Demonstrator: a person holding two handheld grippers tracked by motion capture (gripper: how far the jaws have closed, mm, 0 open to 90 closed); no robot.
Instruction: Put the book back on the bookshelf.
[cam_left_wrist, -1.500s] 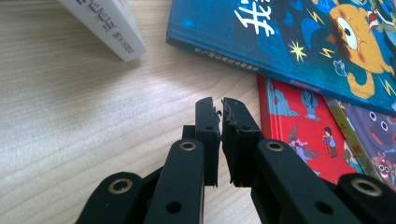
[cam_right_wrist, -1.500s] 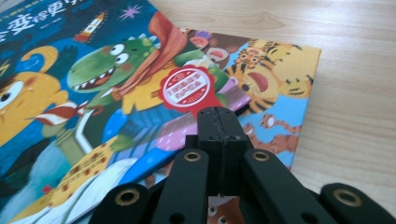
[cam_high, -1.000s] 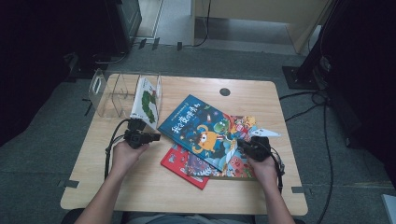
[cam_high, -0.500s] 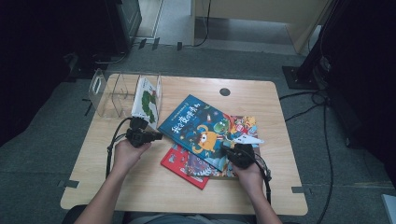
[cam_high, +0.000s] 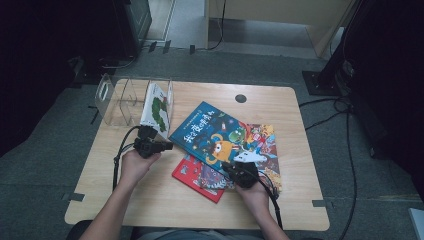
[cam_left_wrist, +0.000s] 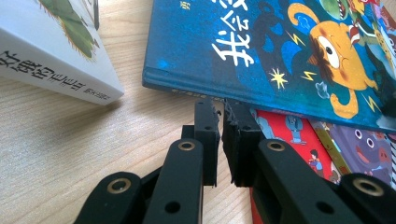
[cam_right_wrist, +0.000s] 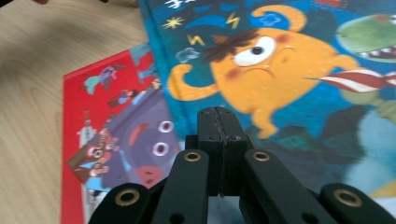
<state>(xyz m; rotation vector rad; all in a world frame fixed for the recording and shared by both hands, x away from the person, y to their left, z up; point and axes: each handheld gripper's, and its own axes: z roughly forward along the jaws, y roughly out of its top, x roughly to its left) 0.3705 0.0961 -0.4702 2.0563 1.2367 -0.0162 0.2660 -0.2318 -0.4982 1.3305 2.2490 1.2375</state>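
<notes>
White book upright inside clear rack

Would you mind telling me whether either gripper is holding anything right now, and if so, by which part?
Nothing is held. The left gripper is nearly closed beside the blue book's edge; the right gripper is shut empty above it.

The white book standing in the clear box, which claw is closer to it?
The left claw. It sits on the table just below the white book, at the blue book's corner. The right claw is farther off, over the pile of books.
</notes>
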